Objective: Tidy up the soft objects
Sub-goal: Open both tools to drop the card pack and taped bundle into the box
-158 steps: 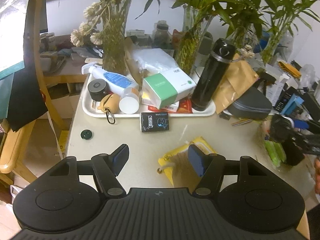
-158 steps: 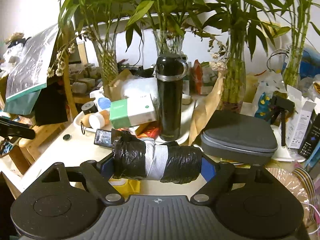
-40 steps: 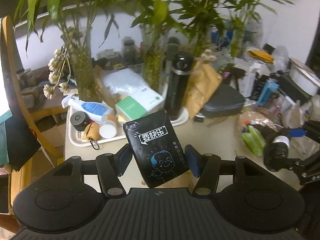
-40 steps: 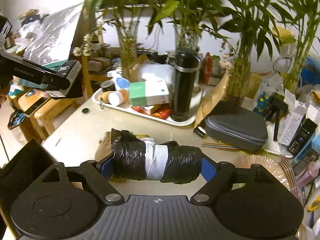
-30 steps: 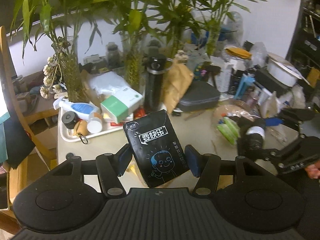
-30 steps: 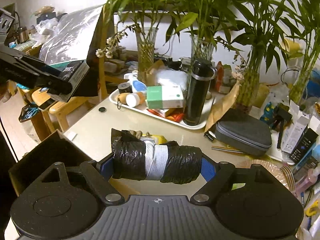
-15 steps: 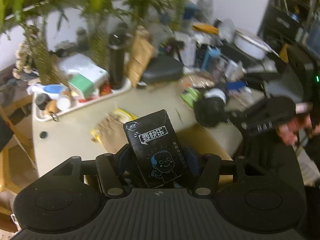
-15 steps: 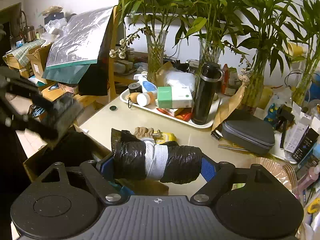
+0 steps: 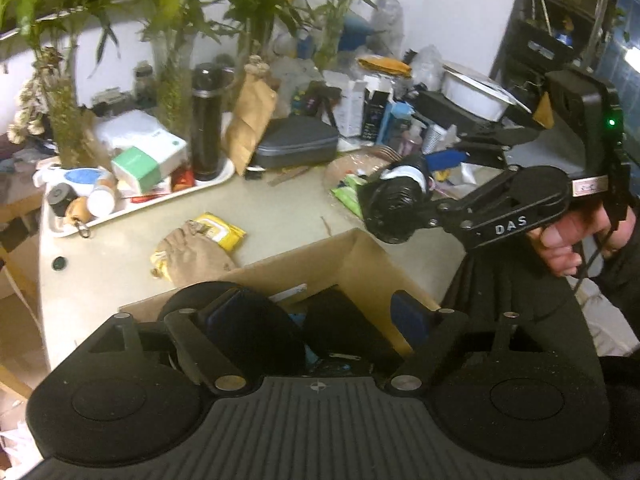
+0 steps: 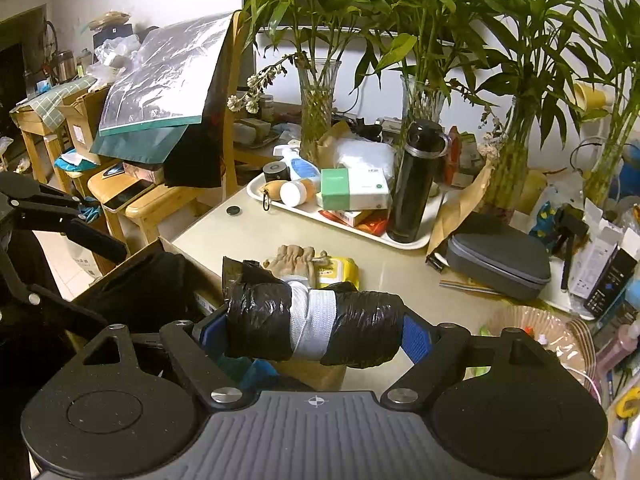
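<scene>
Straight ahead of the left gripper (image 9: 320,314), in the left wrist view, a cardboard box (image 9: 352,252) stands against the near edge of the table (image 9: 276,208), and the fingertips hang over its open top. The jaws have just been opening and now stand wide apart with nothing pressed between the blue pads (image 9: 408,316); only dark contents inside the box show below them, too dim to tell apart. Beyond the box, on the table, a tan glove (image 9: 192,256) lies on a yellow packet (image 9: 220,230). Up and to the right, a hand (image 9: 576,236) holds the right gripper (image 9: 404,200), whose jaws carry a black plastic-wrapped roll (image 9: 394,202) above the box's far corner. From the right wrist view, the right gripper (image 10: 316,332) is clamped on that roll (image 10: 360,332), which spans crosswise from one pad to the other with a white band round its middle. Below and to the left of it lies the box (image 10: 168,248), dark inside, and further left the left gripper's (image 10: 80,236) fingers reach in over it. Ahead of the roll sit the glove (image 10: 296,260) and yellow packet (image 10: 340,270), and farther off a white tray (image 10: 340,224) with a black flask (image 10: 412,184).
</scene>
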`<move>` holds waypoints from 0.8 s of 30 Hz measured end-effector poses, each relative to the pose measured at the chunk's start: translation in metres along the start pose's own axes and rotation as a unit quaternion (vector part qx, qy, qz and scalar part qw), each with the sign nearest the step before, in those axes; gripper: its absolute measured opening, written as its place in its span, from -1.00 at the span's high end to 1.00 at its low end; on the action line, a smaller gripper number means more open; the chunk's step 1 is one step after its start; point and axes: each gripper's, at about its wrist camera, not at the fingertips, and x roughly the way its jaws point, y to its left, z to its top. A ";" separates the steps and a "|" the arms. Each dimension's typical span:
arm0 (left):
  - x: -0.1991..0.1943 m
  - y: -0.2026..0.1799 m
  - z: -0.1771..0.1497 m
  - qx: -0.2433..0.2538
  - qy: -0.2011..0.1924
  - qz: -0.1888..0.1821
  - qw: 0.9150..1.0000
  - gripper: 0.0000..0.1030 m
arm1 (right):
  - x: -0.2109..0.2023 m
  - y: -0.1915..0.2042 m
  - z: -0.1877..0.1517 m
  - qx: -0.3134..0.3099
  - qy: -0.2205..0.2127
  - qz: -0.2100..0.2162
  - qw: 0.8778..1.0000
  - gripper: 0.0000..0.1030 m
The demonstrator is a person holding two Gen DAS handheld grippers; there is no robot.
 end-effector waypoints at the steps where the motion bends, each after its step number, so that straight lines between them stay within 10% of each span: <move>1: -0.003 0.001 -0.002 -0.004 -0.004 0.008 1.000 -0.57 | 0.000 0.000 -0.001 0.000 0.001 0.002 1.000 -0.66; 24: -0.036 0.022 -0.025 -0.036 -0.039 0.091 0.994 -0.57 | 0.024 0.026 -0.009 0.009 0.037 0.063 0.997 -0.71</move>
